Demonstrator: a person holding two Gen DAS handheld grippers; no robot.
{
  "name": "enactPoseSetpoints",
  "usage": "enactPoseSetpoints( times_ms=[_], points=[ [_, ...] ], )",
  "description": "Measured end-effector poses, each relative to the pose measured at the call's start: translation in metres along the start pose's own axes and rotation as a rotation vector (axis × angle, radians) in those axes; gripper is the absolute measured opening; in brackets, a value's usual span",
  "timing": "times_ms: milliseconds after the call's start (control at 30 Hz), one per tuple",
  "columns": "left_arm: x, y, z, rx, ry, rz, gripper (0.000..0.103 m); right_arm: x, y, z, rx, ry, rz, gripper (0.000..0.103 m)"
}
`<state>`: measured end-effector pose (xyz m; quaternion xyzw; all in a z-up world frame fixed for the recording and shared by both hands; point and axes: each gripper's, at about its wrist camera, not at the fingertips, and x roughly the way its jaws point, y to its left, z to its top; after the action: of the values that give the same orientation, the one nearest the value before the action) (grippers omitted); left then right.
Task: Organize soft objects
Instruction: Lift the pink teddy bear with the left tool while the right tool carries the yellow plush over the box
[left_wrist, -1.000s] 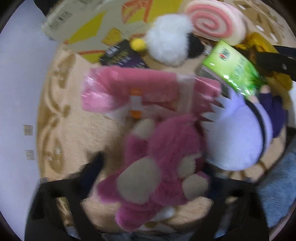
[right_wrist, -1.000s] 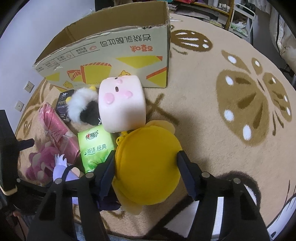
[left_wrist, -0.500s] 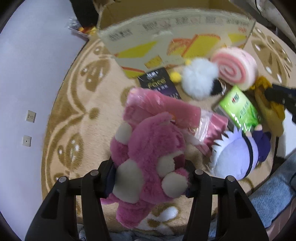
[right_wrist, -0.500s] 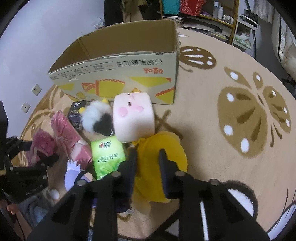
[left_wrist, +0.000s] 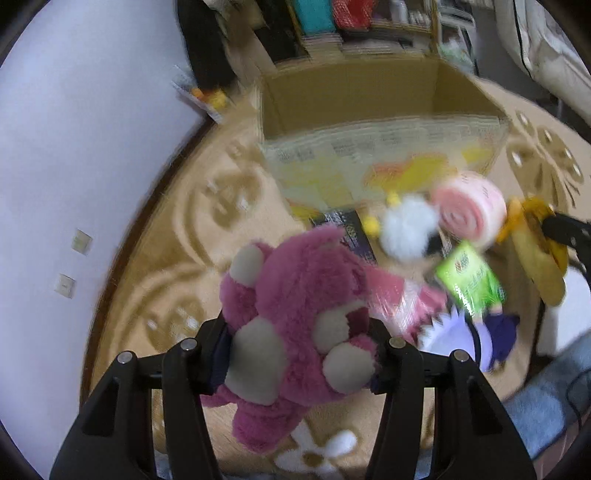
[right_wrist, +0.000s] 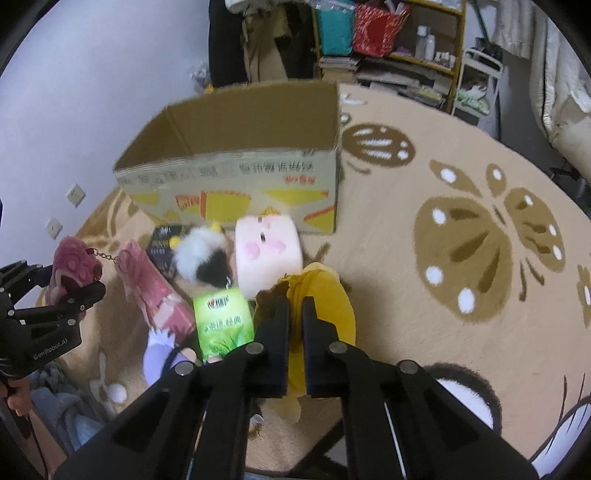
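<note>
My left gripper (left_wrist: 299, 347) is shut on a pink plush bear (left_wrist: 295, 317) and holds it off the rug; the bear also shows in the right wrist view (right_wrist: 75, 269). My right gripper (right_wrist: 294, 317) is shut on a yellow plush (right_wrist: 325, 299), pinching it thin. An open cardboard box (right_wrist: 240, 177) stands behind the pile. On the rug lie a pink square pig plush (right_wrist: 267, 251), a white and black fluffy toy (right_wrist: 201, 258), a green packet (right_wrist: 223, 321), a pink wrapped pack (right_wrist: 155, 288) and a purple plush (right_wrist: 160, 358).
A beige patterned rug (right_wrist: 461, 240) spreads to the right. A white wall (right_wrist: 92, 92) is at the left. Shelves with books and bags (right_wrist: 388, 48) stand at the back. A dark packet (right_wrist: 162, 247) lies by the box.
My left gripper closed on the pink bear and lifted it toward the box. My right gripper closed on the yellow plush and raised it a little.
</note>
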<state>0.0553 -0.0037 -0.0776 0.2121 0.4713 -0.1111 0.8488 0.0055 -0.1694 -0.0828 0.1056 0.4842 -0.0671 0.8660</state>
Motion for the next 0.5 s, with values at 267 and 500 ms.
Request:
enactPoseSetpoints(
  times_ms=[267,500],
  points=[
    [-0.027,0.018,0.015,-0.096,-0.149,0.007,0.054,-0.041,0.017,0.017,-0.027,-0.18,0.018,0.007],
    [-0.049,0.03,0.027,-0.135,-0.3,0.013,0.054,-0.065,0.034,0.036,-0.067,-0.295,0.057,0.007]
  ],
)
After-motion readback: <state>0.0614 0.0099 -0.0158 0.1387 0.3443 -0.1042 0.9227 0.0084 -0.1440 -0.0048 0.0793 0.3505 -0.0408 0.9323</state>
